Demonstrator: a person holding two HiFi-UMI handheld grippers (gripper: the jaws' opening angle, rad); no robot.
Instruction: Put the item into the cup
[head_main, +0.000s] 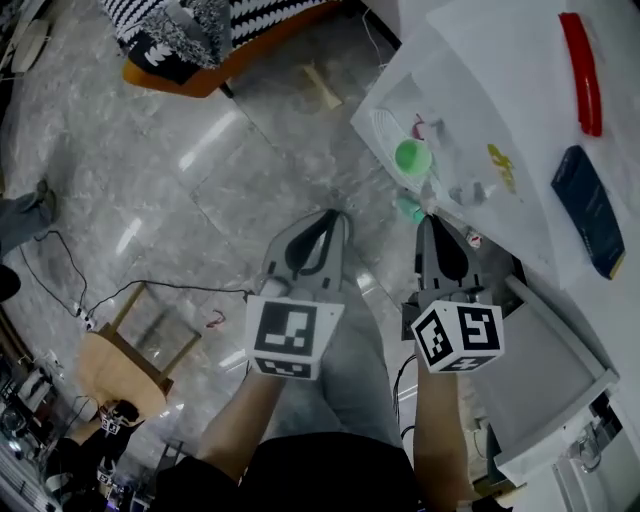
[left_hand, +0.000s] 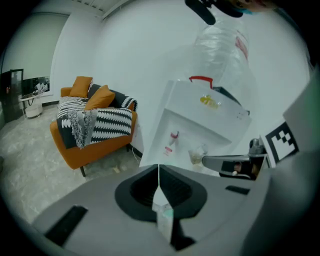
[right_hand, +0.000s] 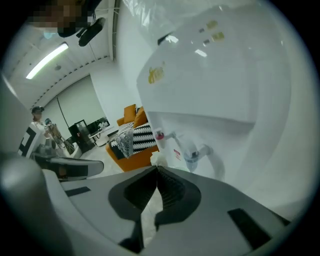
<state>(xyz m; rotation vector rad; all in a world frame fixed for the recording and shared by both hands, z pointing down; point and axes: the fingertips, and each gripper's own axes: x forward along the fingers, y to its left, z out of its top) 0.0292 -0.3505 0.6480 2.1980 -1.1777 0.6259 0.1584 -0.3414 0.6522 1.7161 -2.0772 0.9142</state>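
Left tongs (head_main: 335, 215) and right tongs (head_main: 428, 218) are both closed tight. Green cup (head_main: 412, 157) sits on white tabletop (head_main: 480, 90), contents unclear.

The left gripper (head_main: 330, 214) sits beside the right gripper (head_main: 428, 219), before the dispenser (head_main: 470, 90), sofa (head_main: 200, 40) leftward.

Bright, even indoor light, from a ceiling strip (right_hand: 47, 60) overhead, with white glare streaks on the polished floor (head_main: 150, 200) in the head view. Heavy fisheye bending and black vignetted corners in both gripper views. Soft, out of focus up close on the left gripper (left_hand: 159, 168) and right gripper (right_hand: 157, 169); nearly washed out on the dispenser front (right_hand: 215, 90)
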